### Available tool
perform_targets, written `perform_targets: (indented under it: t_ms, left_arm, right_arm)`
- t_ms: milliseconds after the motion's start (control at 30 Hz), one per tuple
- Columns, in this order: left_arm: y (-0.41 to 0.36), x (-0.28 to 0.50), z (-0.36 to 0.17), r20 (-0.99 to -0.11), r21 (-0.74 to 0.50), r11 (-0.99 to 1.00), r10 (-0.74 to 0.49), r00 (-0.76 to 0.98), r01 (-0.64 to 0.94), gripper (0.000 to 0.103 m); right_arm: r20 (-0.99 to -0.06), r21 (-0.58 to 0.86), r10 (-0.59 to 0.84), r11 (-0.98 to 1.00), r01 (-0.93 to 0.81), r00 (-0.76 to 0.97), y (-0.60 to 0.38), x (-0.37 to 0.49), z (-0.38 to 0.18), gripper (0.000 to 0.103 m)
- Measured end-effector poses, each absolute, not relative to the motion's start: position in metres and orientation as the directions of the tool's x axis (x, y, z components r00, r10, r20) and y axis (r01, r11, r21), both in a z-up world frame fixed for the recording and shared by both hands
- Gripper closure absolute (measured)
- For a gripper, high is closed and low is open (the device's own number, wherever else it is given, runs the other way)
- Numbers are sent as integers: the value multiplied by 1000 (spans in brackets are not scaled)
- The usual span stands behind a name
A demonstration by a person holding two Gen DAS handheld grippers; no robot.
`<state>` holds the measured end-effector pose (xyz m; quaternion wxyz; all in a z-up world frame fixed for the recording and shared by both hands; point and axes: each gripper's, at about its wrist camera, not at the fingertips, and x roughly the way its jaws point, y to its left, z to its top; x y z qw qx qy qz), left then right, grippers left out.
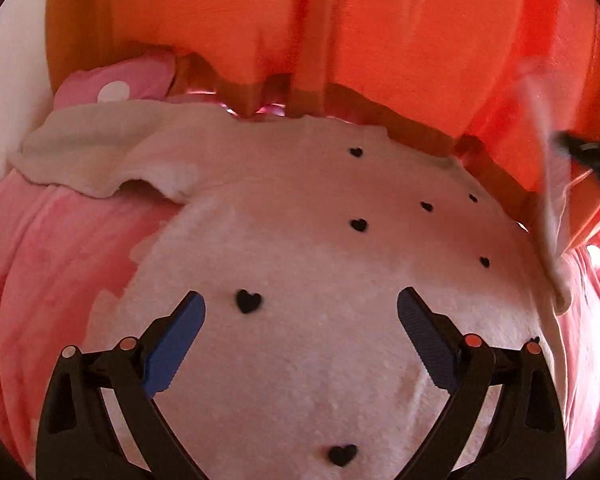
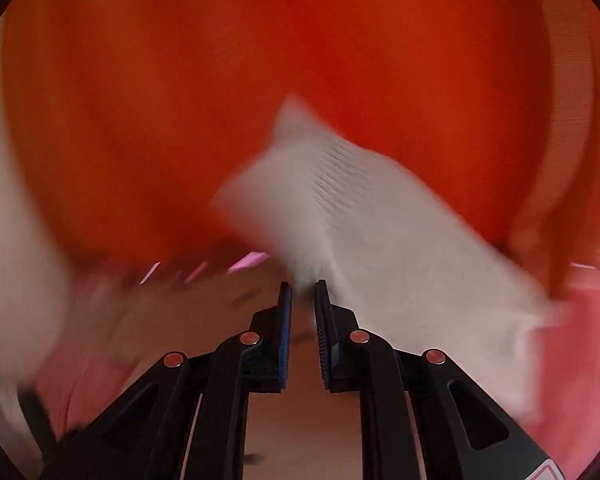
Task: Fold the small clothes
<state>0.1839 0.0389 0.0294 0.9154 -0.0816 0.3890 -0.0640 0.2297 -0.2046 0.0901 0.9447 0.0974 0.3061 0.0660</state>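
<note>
Fingers of the right gripper (image 2: 303, 286) are standing nearly together, pinching the fuzzy edge of a white sleeve (image 2: 364, 216), which is rising up and away from them against the orange curtain (image 2: 140, 100); the view is blurred, but the fabric appears caught between the pads. Fingers of the left gripper (image 1: 301, 304) are standing wide apart, holding nothing, and hovering over the near middle of the sweater (image 1: 300, 248).

That sweater, white and fluffy with small black hearts (image 1: 249, 301), is lying spread flat on a pink bed (image 1: 52, 264), its body facing up. Its left sleeve (image 1: 88, 156) is still lying out to the far left, unfolded. On the right, the other sleeve (image 1: 552, 216) is lifting off the bed in the right gripper (image 1: 588, 156), seen at that edge of the left view.

Judging from this, folding is only just starting: the garment is laid out, and the first sleeve is apparently being brought inward. Folding the left sleeve and doubling the body are still to come.
</note>
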Motion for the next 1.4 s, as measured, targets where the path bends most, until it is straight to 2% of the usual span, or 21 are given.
perform_targets:
  t_ms: [100,167,300,367,433,533,667,800,900,967,1000,1033,1100,1167,1267,1300,1400]
  left_arm:
    - [54,193,22,-718,-235,972,-191,669,25,8]
    - [65,200,18,-724,-267,964,-199,660,-2,8]
    - [73,215,14,-725,-325,946,-246,643,-5,8]
    - [71,221,14,-718,-367,930,-285,635,2,8]
    - [64,227,17,-703,-413,910,-337,627,25,8]
    - [41,237,24,-681,-444,893,-390,620,74,7]
    - [-13,276,21,-695,-470,876,-443,566,107,7]
    - [-61,322,-10,-745,-539,841,-499,442,41,9]
    - [-76,335,-16,-754,-542,840,-480,448,-14,28]
    - [-80,342,-15,-744,-560,828,-505,439,3,97]
    - [-77,346,-16,-689,-642,767,-590,420,25,94]
    - [-70,347,-13,-650,-688,726,-627,430,18,95]
    - [-52,344,2,-608,-711,702,-635,477,29,96]
    - [-35,340,17,-587,-697,715,-613,528,56,103]
    - [1,332,26,-614,-610,792,-500,611,35,103]
    - [10,334,16,-652,-579,815,-470,595,9,103]
    - [15,334,-13,-704,-583,811,-475,528,-47,103]
  right_arm:
    - [-670,225,202,972,-63,714,-163,243,41,86]
    - [-698,228,177,973,-18,694,-169,232,28,78]
    - [-735,194,18,964,184,678,-229,202,27,63]
    - [-745,262,-3,919,296,667,-269,184,24,56]
    - [-772,368,9,822,435,636,-310,156,15,54]
    - [-756,476,12,696,537,654,-346,136,12,54]
    - [-734,505,8,674,539,679,-357,127,14,53]
    - [-736,495,20,697,519,676,-352,135,14,48]
    - [-748,489,39,707,510,663,-351,145,10,48]
    - [-750,497,56,705,506,659,-352,147,7,48]
    - [-751,502,67,705,502,657,-352,148,6,48]
    - [-751,504,73,706,497,657,-353,149,5,48]
    - [-752,500,71,710,496,655,-355,148,4,47]
    - [-754,503,74,705,501,653,-360,147,2,47]
    - [-752,531,106,681,503,650,-367,148,-6,47]
    - [-753,543,129,676,498,646,-368,152,-10,47]
    - [-762,565,177,653,505,623,-373,164,-25,47]
